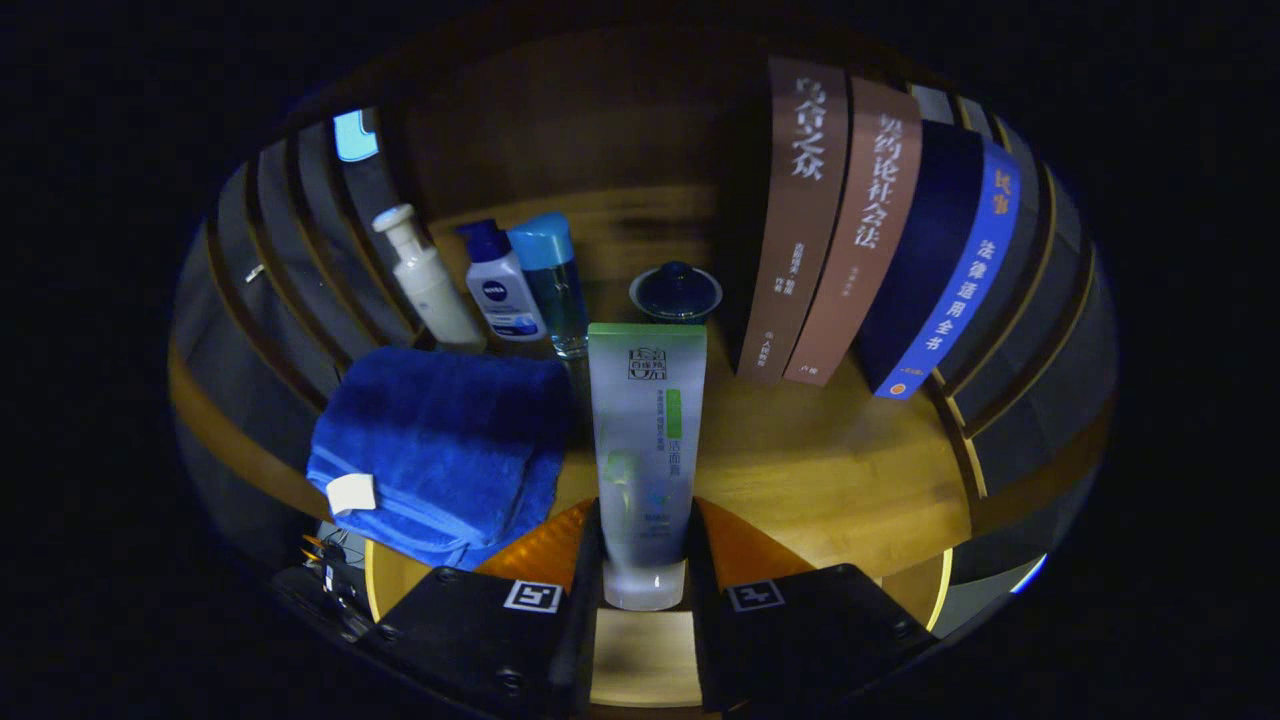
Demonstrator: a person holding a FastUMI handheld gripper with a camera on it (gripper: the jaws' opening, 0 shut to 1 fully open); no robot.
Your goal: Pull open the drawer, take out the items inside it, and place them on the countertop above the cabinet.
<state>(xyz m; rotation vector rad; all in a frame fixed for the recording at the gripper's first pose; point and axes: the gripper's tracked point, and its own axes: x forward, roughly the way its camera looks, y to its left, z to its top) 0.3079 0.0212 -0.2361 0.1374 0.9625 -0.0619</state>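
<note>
Frosted plastic, green at its far end: a facial cleanser tube (645,450) stands in the lower middle of the frame, its cap end clamped between the two fingers of the gripper (645,575), both pressing its sides. It is held over the wooden countertop (830,480). Just left of the tube, a folded blue towel (440,450) lies on the wood. Beyond the towel, toward the upper left, a white pump bottle (428,280), a white bottle with a dark blue cap (503,285) and a clear bottle with a light blue cap (552,280) stand close together. Behind the tube sits a dark blue lidded cup (676,291). At the upper right, four books (870,230) lean upright side by side.
</note>
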